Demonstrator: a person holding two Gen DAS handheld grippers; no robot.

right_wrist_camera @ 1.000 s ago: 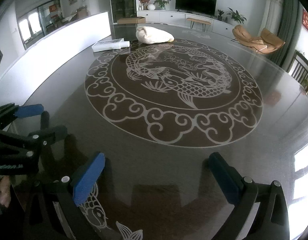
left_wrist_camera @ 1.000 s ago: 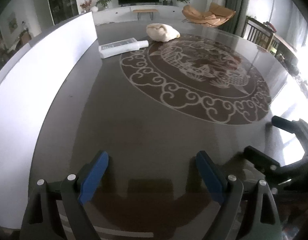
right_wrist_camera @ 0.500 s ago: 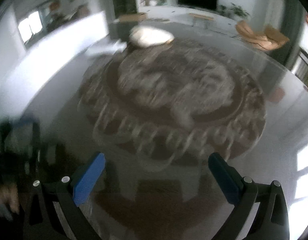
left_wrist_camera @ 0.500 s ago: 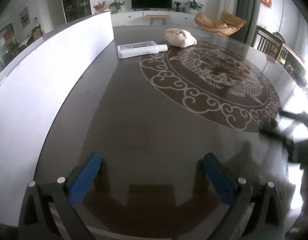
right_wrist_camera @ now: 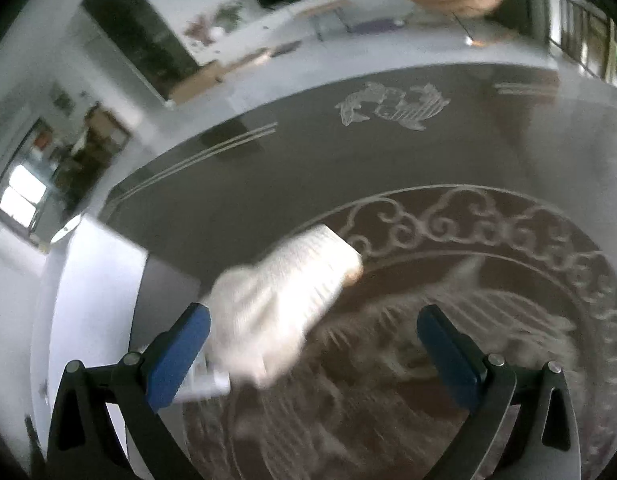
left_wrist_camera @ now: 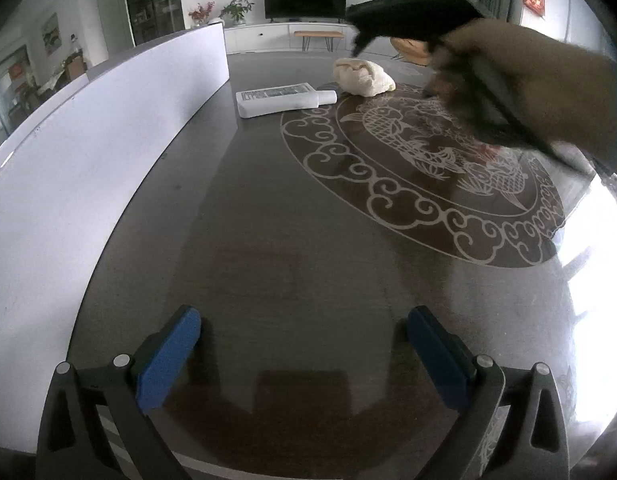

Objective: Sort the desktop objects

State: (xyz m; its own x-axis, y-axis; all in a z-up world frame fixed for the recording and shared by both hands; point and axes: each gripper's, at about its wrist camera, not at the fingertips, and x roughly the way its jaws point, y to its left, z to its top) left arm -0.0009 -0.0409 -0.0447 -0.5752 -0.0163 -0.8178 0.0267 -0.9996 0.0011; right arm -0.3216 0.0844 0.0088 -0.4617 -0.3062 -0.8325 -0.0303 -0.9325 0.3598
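A cream knitted cloth (left_wrist_camera: 364,77) lies at the far side of the dark table (left_wrist_camera: 292,248), with a flat white bottle (left_wrist_camera: 284,99) just left of it. My left gripper (left_wrist_camera: 304,354) is open and empty, low over the near table edge. My right gripper (right_wrist_camera: 314,348) is open and hovers close over the cloth (right_wrist_camera: 280,296), which sits between its jaws nearer the left finger; the bottle cap (right_wrist_camera: 206,386) peeks out beside that finger. In the left wrist view the right gripper's body and the hand holding it (left_wrist_camera: 488,68) reach across at the upper right. The right wrist view is blurred.
A long white panel (left_wrist_camera: 88,152) runs along the table's left side. The tabletop carries a round fish and cloud inlay (left_wrist_camera: 428,160). Behind the table are a TV, a bench and an orange chair.
My right gripper has swung from the near table edge across to the far side, over the cloth. My left gripper has shifted a little; the cloth and bottle have not moved.
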